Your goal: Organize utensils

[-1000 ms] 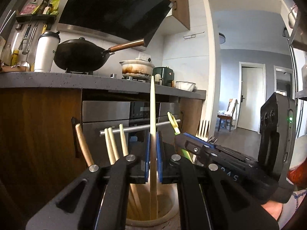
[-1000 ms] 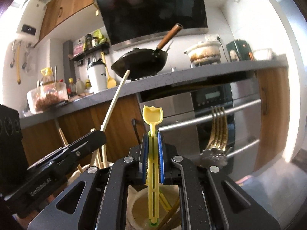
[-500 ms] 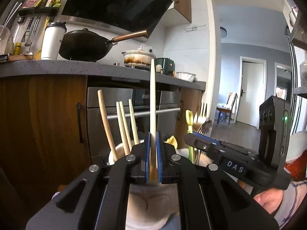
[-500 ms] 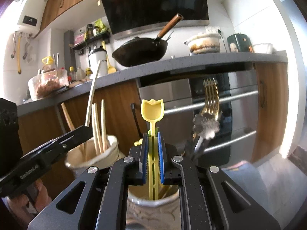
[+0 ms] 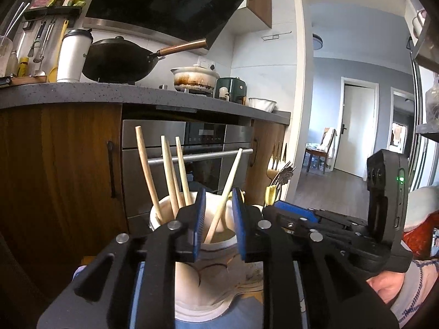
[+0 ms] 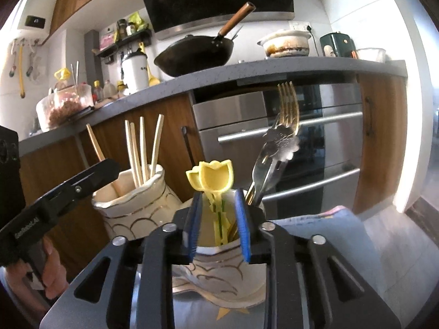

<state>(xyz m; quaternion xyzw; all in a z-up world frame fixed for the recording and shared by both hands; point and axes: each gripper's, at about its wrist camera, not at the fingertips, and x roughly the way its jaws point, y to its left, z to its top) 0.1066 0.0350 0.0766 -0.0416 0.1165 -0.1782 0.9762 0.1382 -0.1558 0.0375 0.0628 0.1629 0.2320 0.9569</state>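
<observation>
My left gripper (image 5: 218,223) hangs just before a cream ceramic holder (image 5: 197,263); its jaws are opening. A wooden chopstick (image 5: 226,192) leans loose between the blue pads, its tip down in the holder, beside several other chopsticks (image 5: 170,175). My right gripper (image 6: 218,226) is over a second cream holder (image 6: 219,271), jaws opening too. A yellow tulip-topped utensil (image 6: 215,178) stands free between its pads inside that holder, next to a gold fork (image 6: 288,107) and a silver utensil (image 6: 274,150). The chopstick holder (image 6: 131,200) sits to the left in the right wrist view.
A grey countertop (image 5: 82,94) over wooden cabinets and a steel oven (image 6: 274,126) faces me, bearing a black wok (image 5: 118,60), a white tumbler (image 5: 72,54) and a clay pot (image 5: 194,78). Both holders rest on a blue cloth (image 6: 323,227). A person's hand (image 5: 384,290) holds the right gripper.
Both grippers have opened. The chopstick has dropped and tilted right in the left holder; the yellow utensil has slid down into the right holder. Both holders now sit nearer and higher in view.
</observation>
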